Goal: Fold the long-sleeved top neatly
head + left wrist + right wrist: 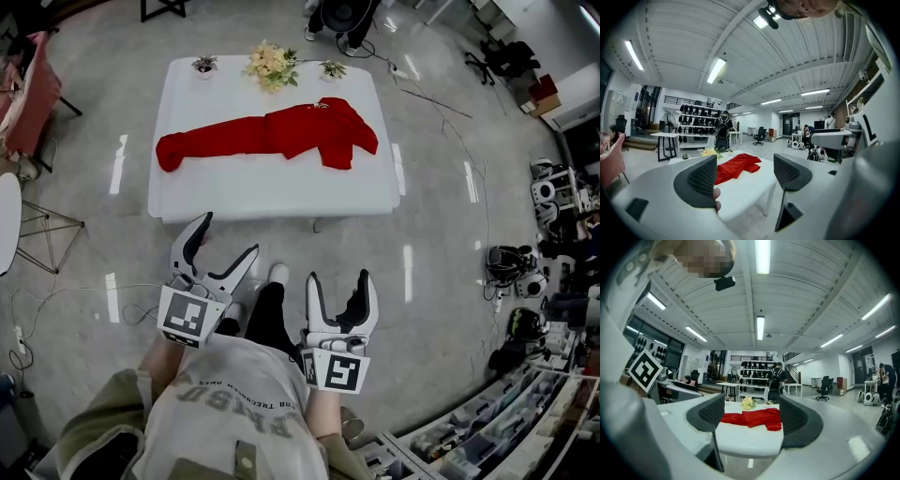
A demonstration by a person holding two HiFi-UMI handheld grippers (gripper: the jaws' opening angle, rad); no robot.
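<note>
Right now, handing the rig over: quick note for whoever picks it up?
Left gripper: open, empty, held short of the table.
Right gripper: open, empty, beside it.
Red top: stretched across the white table, one sleeve trailing to the left, body rumpled at the right. Flowers stand at the far edge.
Done: no neat fold visible.
Left: probably step up, flatten the top, then fold sleeves and body.

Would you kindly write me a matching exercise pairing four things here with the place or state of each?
Things:
1. red top
2. bouquet
3. left gripper
4. table

Places or states:
A. jaws apart, held short of the table
B. white, with rounded corners
C. at the table's far edge
D. stretched out across the tabletop

Pairs: 1-D, 2-C, 3-A, 4-B.
</note>
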